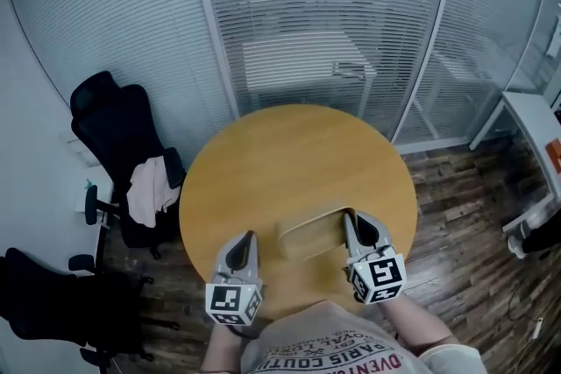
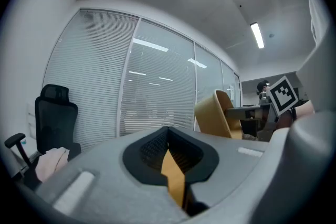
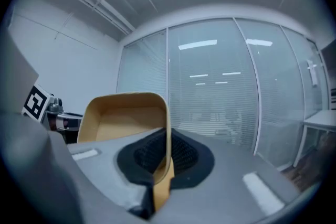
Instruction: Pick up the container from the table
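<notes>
Clamping the container point(image 1: 308, 236) rim, right gripper point(image 1: 351, 219) jaws, above the table point(image 1: 263, 162).

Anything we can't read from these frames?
- Left tool: the left gripper view shows a tan sliver between the jaws. Table through a gap or something pinched, unclear.
- Container: its lower part hides behind the body of the right tool in the right gripper view.
- Table: near edge covered by the person's shirt in the head view.
</notes>
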Available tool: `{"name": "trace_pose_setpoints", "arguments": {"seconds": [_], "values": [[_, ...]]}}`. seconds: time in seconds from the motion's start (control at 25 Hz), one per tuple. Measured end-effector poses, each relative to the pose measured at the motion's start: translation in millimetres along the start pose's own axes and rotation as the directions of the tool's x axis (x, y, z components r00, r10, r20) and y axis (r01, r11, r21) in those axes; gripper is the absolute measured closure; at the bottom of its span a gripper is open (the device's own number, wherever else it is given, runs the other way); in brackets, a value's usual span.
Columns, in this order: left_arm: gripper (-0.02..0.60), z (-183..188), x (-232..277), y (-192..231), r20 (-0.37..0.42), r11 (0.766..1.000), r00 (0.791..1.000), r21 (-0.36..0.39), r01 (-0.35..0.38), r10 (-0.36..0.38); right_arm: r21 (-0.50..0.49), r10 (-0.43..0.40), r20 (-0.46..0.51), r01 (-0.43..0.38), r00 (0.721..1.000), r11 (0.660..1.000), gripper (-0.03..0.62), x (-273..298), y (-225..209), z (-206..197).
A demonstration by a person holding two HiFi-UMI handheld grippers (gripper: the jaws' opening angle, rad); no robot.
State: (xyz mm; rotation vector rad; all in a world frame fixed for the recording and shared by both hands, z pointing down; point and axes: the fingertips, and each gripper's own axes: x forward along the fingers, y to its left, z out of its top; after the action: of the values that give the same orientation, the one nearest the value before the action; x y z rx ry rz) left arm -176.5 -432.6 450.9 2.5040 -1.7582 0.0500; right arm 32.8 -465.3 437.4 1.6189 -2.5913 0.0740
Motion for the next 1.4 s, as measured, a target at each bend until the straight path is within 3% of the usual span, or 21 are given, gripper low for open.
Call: {"name": "trace_pose_setpoints", "arguments": {"seconds": [0.28, 1.4], "values": [[0.575, 5.9, 0.5, -2.0, 0.019, 1.000, 1.000, 0.006, 0.010, -0.010, -0.001, -0.032, 0.109, 0.032, 0.994, 0.999, 0.588, -15.4, -9.3, 12.4], [0.575, -4.6, 7.2, 0.1, -0.024, 0.999, 0.999, -0.013, -0.044, 0.044, -0.003, -0.052, 0.053, 0.053, 0.997, 0.999, 0.588, -3.3, -19.3, -7.9]]}}
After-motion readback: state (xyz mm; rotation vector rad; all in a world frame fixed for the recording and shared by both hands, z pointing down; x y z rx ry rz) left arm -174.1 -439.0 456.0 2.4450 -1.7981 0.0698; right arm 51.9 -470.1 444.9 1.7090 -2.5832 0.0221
